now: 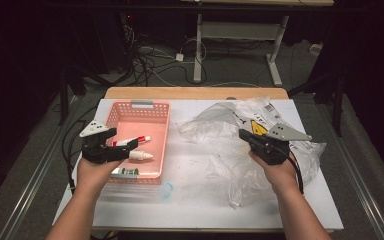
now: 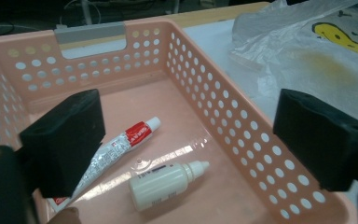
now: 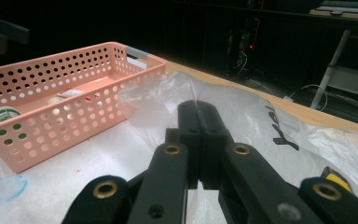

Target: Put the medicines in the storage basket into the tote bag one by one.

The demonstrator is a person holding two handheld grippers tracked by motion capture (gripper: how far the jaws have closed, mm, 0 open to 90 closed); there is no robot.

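A pink perforated basket [image 1: 162, 131] stands on the left of the white table. Inside it lie a red-and-white toothpaste tube [image 2: 121, 142], a small white dropper bottle [image 2: 165, 184] and a green-and-white tube [image 1: 125, 172] at its near end. My left gripper [image 1: 114, 145] hovers over the basket's near left part, jaws open wide, nothing between them; the tube and bottle lie below the gap [image 2: 191, 135]. My right gripper [image 3: 198, 109] is shut, its tips pinching a fold of the crumpled clear plastic bag [image 1: 220, 145], which has a yellow print [image 1: 259, 129].
A clear lid or film with a bluish edge [image 1: 166, 190] lies on the table just in front of the basket. The white tabletop [image 1: 190, 210] ends in a wooden strip [image 1: 195, 93] at the far side. Beyond are a dark floor with cables and desk legs [image 1: 198, 55].
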